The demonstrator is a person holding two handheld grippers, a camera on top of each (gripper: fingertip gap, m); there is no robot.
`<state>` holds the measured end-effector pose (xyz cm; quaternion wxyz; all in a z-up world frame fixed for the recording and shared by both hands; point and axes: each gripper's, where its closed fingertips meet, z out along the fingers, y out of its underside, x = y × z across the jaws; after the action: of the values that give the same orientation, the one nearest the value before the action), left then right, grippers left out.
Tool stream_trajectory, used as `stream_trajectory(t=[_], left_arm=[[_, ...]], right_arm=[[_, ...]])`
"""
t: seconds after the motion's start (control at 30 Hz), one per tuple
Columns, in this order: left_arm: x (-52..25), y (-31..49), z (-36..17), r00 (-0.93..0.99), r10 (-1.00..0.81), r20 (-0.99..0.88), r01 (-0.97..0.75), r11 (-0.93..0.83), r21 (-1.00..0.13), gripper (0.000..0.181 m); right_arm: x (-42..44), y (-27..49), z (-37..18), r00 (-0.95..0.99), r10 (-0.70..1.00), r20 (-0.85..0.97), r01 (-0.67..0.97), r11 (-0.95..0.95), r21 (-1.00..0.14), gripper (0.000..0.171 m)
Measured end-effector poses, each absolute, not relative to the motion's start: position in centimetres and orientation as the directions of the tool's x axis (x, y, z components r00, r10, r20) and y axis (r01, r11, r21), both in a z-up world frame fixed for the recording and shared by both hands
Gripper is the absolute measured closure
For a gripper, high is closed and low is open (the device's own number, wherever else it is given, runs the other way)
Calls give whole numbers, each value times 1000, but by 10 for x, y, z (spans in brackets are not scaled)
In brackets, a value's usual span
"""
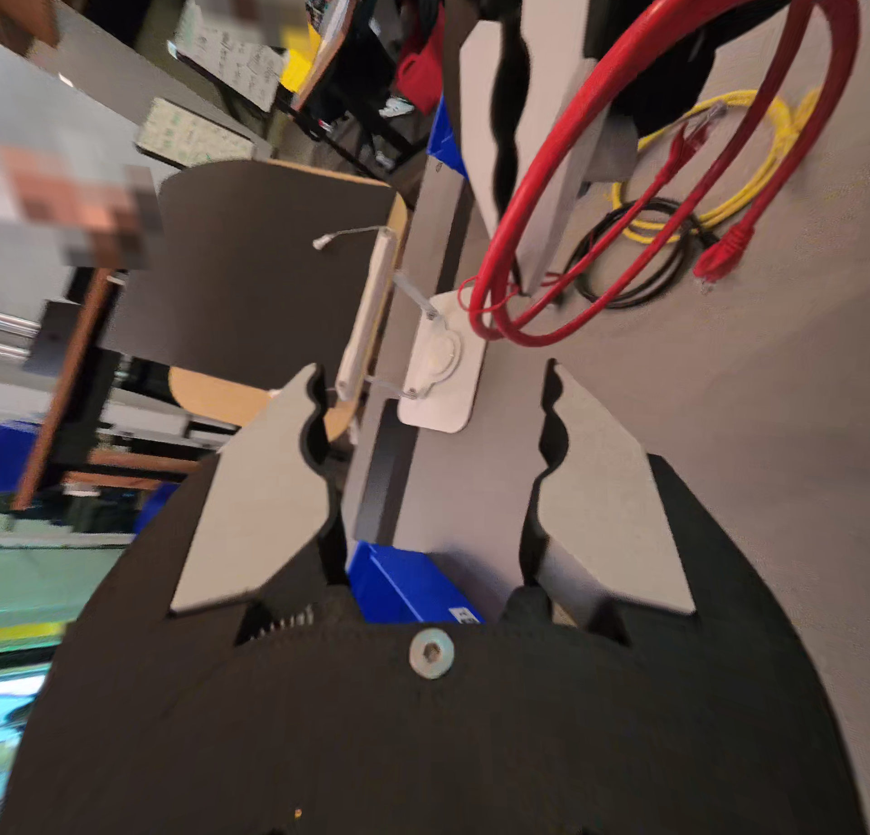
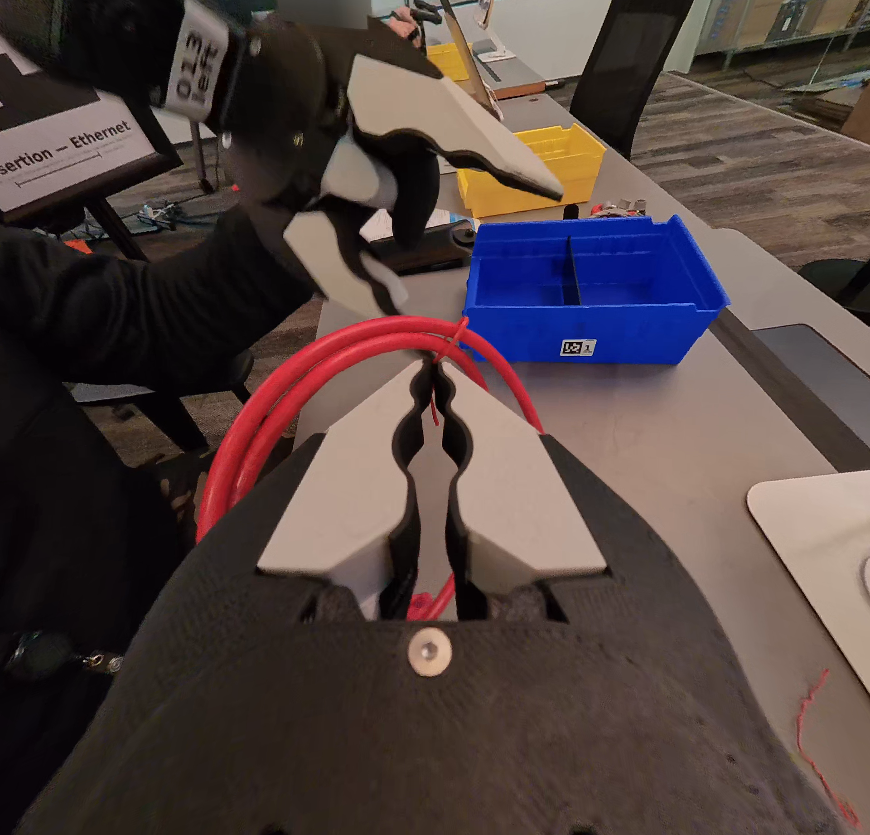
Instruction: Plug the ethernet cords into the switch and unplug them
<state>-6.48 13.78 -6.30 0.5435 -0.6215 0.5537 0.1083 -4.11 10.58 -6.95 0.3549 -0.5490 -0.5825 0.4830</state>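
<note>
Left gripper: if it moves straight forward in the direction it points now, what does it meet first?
Probably the white plate on the grey table, straight ahead of the open left gripper. The red cord coil hangs further on, to the right. Depth is hard to judge.

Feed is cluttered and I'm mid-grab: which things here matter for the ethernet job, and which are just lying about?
Job:
- red cord, coiled and tied, pinched in the right claw
- yellow cord, on the table
- black cord, on the table
- left claw, open, empty

Lying about:
- blue bin, empty
- yellow bin
- black chair

No switch is in view.
</note>
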Motion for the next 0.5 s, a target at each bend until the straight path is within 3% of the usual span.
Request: stream_trajectory(t=[0.2,0.3,0.4,0.5], left_arm=[[-20,134,-63,283,-301,-911,-855,350,-381,90],[-3,123,-58,203,-201,-958,-873,406,-270,106],[7,116,-58,106,-130,-986,-888,434,-153,151],[10,113,-51,106,-125,-986,-889,433,-150,165]], right_arm=[[-34,110,-68,-114,988,-100,310,-60,-949,171],[-36,108,-69,-119,988,-98,319,-56,-946,171],[-36,106,-70,-125,988,-95,328,-49,-943,171],[-35,104,-67,-132,988,-81,321,-35,-946,171]])
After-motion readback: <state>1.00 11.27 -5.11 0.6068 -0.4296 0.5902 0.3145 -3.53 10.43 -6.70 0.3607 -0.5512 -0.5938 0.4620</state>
